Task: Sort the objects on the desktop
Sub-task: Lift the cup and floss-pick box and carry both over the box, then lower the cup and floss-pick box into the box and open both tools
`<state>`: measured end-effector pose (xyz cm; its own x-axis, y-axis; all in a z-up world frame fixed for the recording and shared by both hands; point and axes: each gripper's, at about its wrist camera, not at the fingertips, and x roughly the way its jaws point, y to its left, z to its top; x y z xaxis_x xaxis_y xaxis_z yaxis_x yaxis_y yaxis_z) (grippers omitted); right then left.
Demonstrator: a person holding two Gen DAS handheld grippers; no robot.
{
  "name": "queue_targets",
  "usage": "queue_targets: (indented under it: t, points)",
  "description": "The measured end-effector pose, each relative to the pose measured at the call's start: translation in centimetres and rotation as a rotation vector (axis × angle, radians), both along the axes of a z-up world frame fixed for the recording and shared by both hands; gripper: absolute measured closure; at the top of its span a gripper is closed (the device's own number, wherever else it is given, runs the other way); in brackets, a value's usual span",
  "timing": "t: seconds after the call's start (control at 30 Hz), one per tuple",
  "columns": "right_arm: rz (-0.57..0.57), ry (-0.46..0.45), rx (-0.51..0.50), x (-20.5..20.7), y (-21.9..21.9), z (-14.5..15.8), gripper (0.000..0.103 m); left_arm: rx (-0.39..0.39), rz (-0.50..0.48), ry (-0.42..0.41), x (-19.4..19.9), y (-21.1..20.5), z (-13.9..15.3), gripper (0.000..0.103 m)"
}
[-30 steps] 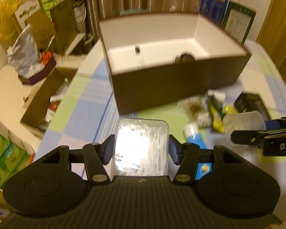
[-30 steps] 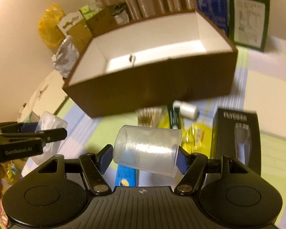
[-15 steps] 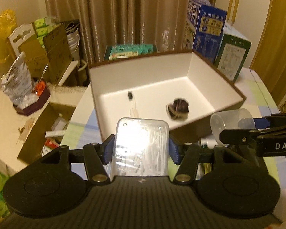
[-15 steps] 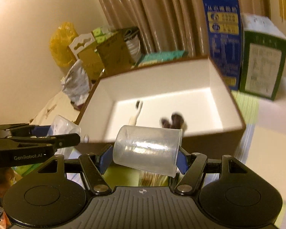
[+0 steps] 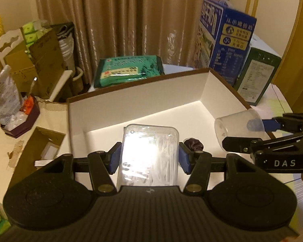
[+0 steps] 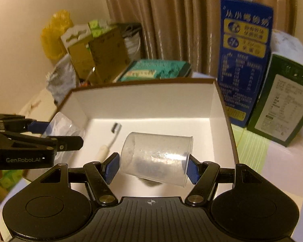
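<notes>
Left hand-held gripper (image 5: 149, 159) clamping clear swab case (image 5: 149, 157), right hand-held gripper (image 6: 151, 166) clamping plastic cup (image 6: 156, 159), open box (image 6: 143, 102) holding toothbrush (image 6: 110, 143)

"DAS" marks the right gripper (image 5: 258, 133), "GenRobot.AI" the left gripper (image 6: 56, 133).

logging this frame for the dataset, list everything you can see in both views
storage box: 1, brown outside, white inside, open, centre
toothbrush: 1, white, dark head, lying in the box at left
dark round item: 1, in the box; kind unclear
clear case: 1, transparent, white sticks inside, held over the box
plastic cup: 1, clear, on its side, held over the box
green packet: 1, behind the box
blue carton: 1, upright, right of the box
green carton: 1, beside the blue carton
curtain: brown, background
left gripper: black, blue pads, shut on the clear case
right gripper: black, blue pads, shut on the plastic cup
</notes>
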<state>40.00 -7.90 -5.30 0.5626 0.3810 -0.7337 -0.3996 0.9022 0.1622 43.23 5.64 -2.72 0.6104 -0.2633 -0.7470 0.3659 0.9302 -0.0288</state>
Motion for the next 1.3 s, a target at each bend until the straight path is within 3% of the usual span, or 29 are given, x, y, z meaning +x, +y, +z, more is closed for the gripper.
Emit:
queue_targets:
  t: [0.4, 0.67, 1.3]
  points:
    - [0.087, 0.13, -0.12, 2.6, 0.0, -3.9, 0.038, 0.079, -0.037, 0.175, 4.0, -2.9, -6.4, 0.05]
    - [0.101, 0.186, -0.155, 3.5, 0.1, -5.1, 0.038, 0.081, -0.034, 0.285, 5.5, -4.0, -9.0, 0.051]
    - [0.126, 0.228, -0.181, 4.3, 0.4, -5.9, 0.037, 0.107, -0.027, 0.26, 5.3, -3.3, -8.2, 0.048]
